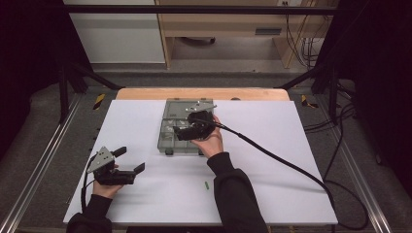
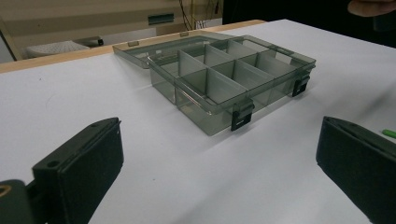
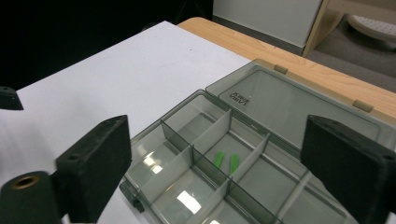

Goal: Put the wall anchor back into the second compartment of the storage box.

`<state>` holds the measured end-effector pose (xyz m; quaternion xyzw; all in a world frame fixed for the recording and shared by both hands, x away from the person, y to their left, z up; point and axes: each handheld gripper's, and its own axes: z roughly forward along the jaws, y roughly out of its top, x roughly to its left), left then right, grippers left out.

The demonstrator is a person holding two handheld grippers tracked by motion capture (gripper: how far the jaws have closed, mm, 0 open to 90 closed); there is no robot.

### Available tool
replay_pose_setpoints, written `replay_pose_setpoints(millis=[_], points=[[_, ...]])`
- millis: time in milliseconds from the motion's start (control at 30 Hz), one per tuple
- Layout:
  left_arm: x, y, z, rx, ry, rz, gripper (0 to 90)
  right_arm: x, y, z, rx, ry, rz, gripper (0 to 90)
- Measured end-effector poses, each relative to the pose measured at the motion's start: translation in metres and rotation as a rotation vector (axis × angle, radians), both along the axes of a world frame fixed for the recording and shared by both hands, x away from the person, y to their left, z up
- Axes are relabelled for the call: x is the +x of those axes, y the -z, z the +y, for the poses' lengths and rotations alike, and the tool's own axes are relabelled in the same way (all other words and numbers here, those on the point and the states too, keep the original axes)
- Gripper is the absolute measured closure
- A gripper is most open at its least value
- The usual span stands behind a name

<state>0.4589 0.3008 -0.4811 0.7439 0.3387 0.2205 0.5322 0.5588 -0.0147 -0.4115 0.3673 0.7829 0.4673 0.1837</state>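
Note:
A clear grey compartment box (image 1: 167, 141) lies in the middle of the white table top (image 1: 272, 160), its lid (image 1: 180, 106) folded open toward the back. My right gripper (image 1: 180, 132) hovers above the box with its jaws wide apart and nothing between them. In the right gripper view, two small green pieces (image 3: 218, 159) lie side by side in one middle compartment under the right gripper (image 3: 217, 140). One more green piece (image 1: 206, 185) lies loose on the table top near the front. My left gripper (image 1: 130, 159) rests at the front left, open and holding nothing, aimed at the box (image 2: 233, 79).
The right gripper's black cable (image 1: 282, 158) runs across the table to the right and off its edge. A wooden table edge (image 1: 204, 93) shows behind the box. Metal rails (image 1: 39, 170) flank both sides. The box's other compartments look bare.

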Motion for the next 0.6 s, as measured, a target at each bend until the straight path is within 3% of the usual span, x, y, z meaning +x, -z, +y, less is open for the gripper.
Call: replay_pose_setpoints(millis=[167, 200, 600], points=[[0.0, 0.0, 0.0, 0.005, 0.0, -0.001, 0.5, -0.012, -0.006, -0.009, -0.003, 0.005, -0.027, 5.3], [0.0, 0.0, 0.0, 0.005, 0.001, -0.001, 0.5, -0.018, -0.008, -0.015, 0.017, 0.0, -0.028, 5.2], [0.0, 0.0, -0.001, 0.005, -0.002, 0.0, 0.4, -0.053, -0.012, -0.048, 0.043, 0.036, -0.065, 3.3]])
